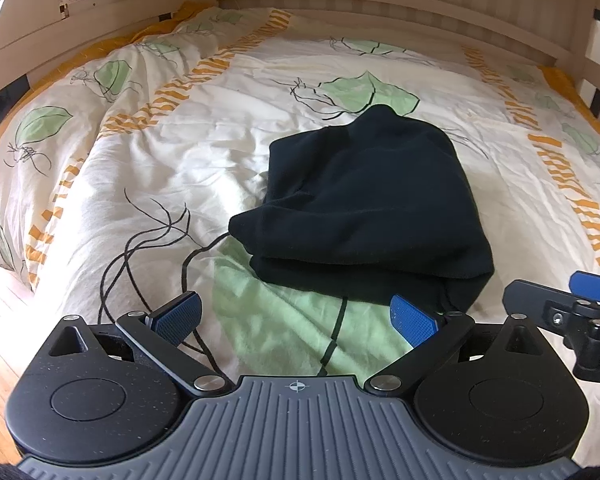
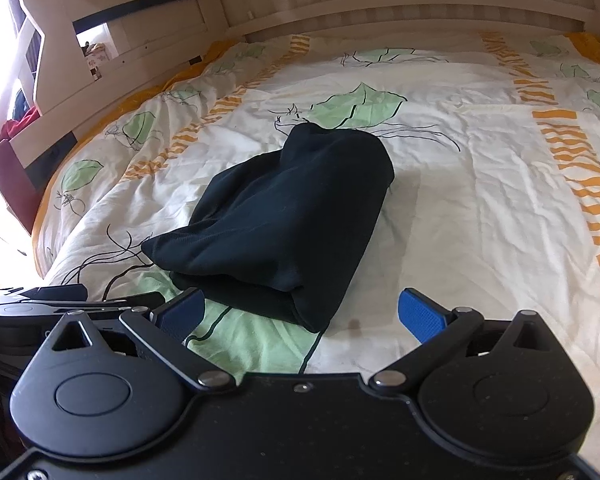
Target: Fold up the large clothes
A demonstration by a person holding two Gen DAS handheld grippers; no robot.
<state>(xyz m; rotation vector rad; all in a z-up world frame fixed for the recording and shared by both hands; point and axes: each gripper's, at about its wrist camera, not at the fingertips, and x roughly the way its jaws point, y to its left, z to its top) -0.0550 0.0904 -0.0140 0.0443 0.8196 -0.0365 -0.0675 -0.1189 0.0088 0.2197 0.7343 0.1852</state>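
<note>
We count one dark garment [image 1: 364, 204], folded into a thick bundle, lying on the bed's duvet [image 1: 140, 168] just ahead of both pairs of fingers. We hold two grippers: the left gripper [image 1: 296, 314] has its two blue-padded fingers [image 1: 179, 314] spread apart with nothing between them, the garment's near edge just beyond its right finger; the right gripper [image 2: 304, 314] likewise has its two fingers [image 2: 422, 314] apart and empty, the bundle's near corner lying between and just past them. The duvet is cream with green leaves and orange stripes. A pale wooden bed frame [image 2: 380, 4] stands far beyond the fingers. We can read no writing or brand anywhere.
</note>
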